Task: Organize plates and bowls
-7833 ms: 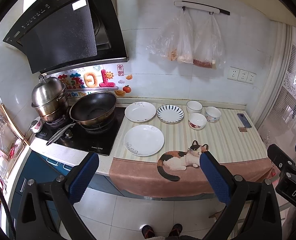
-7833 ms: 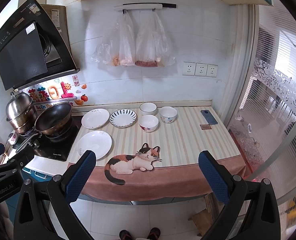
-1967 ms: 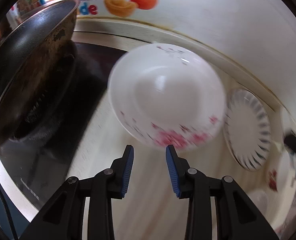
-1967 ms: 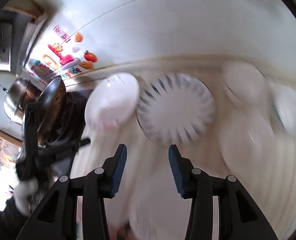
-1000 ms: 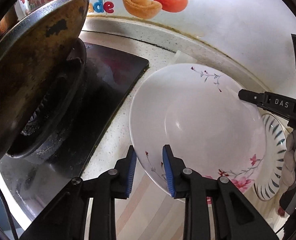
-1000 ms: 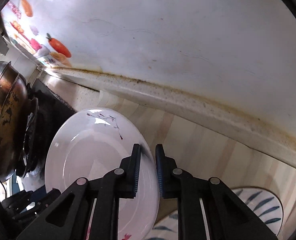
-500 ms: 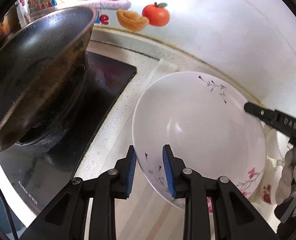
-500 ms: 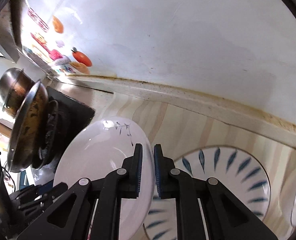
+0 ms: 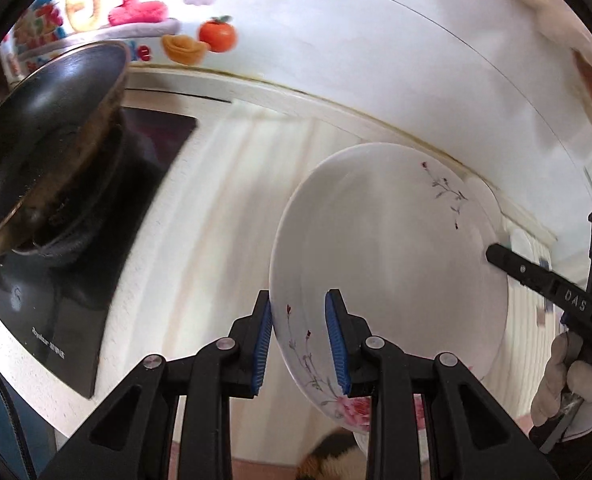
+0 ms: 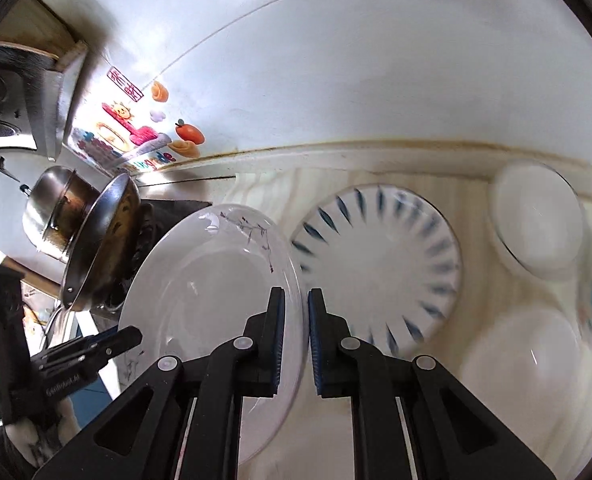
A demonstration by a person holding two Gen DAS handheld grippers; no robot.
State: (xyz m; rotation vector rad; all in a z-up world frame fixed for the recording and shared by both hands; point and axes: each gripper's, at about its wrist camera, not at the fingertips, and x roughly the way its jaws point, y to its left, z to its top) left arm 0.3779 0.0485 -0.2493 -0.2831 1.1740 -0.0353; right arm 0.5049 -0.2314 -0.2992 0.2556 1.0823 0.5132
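Because the floral plate (image 9: 384, 256) is glazed ceramic, stiff, slick and breakable, I pinch only its thin rim: my left gripper (image 9: 299, 334) closed on the near edge, my right gripper (image 10: 295, 332) on the opposite edge, holding it tilted above the striped tabletop (image 9: 216, 216), beside the blue-patterned plate (image 10: 380, 256) and dark wok (image 9: 44, 120).
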